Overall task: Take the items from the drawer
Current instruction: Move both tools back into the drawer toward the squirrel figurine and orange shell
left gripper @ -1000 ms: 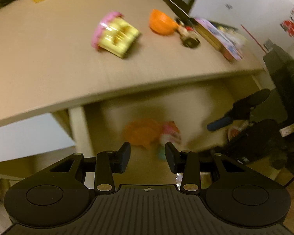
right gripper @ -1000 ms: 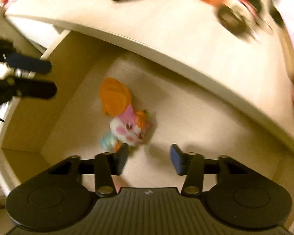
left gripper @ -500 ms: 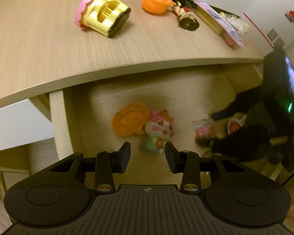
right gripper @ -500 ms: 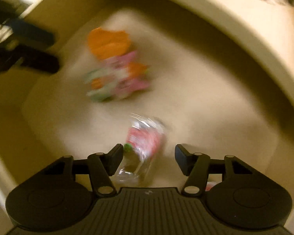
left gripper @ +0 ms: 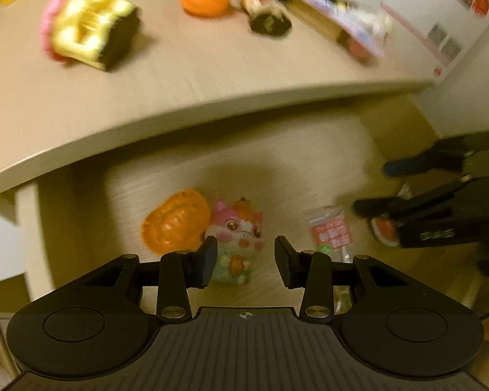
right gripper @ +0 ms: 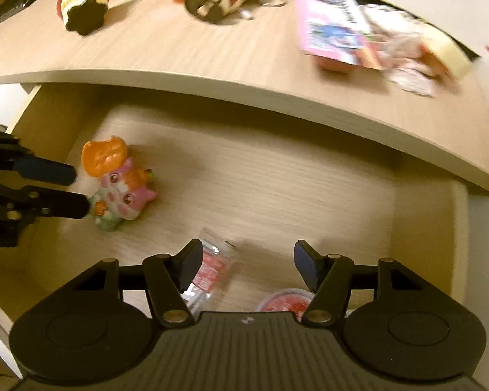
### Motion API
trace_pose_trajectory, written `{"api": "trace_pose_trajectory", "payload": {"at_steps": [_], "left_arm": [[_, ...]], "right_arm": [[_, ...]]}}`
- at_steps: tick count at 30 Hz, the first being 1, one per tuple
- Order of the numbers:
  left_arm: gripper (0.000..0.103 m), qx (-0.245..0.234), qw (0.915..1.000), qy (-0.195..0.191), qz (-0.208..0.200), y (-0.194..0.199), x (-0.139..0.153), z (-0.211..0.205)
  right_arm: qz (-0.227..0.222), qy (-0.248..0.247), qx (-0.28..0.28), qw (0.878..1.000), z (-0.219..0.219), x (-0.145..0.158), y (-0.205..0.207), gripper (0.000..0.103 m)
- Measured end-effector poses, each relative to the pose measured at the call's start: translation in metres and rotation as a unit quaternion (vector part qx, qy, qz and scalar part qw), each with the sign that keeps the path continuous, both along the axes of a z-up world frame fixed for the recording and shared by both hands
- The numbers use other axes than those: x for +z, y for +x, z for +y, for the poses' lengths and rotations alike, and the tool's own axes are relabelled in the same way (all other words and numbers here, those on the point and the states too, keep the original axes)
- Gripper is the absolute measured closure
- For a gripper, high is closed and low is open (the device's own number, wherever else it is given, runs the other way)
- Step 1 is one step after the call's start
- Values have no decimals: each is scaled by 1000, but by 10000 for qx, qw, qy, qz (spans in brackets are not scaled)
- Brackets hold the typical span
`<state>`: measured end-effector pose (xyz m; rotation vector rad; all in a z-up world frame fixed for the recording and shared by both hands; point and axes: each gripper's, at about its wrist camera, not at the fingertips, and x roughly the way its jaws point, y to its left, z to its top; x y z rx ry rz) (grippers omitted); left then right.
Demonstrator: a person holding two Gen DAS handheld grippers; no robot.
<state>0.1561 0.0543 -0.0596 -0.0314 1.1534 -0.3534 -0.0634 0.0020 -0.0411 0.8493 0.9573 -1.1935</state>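
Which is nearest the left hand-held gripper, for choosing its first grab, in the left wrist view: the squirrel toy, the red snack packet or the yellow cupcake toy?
From the left hand-held gripper:
1. Squirrel toy, in the drawer, just ahead of the fingertips.
2. Red snack packet, in the drawer, off to the right.
3. Yellow cupcake toy, up on the desk, far left.

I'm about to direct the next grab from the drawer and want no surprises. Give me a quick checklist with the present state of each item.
1. Drawer open, contents reachable: ok.
2. Left claw open and empty: ok.
3. Left claw lined up on the pink squirrel toy: ok, the toy lies just ahead between its fingers.
4. Right claw open and empty: ok.
5. Right claw centred on the snack packet: not ok, the packet lies by its left finger; a red round item lies nearer its right finger.
6. The two claws clear of each other: ok, apart.
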Motion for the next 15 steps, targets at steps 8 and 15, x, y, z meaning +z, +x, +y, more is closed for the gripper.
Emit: {"api": "trace_pose_trajectory", "payload": {"at_steps": [8, 15], "left_arm": [[56, 53, 9992, 394, 19, 15, -17, -17], [54, -113, 9982, 488, 334, 15, -32, -23]], "right_arm": [[159, -271, -52, 9995, -16, 0, -31, 40], [111, -449, 158, 9988, -17, -1, -29, 37]]}}
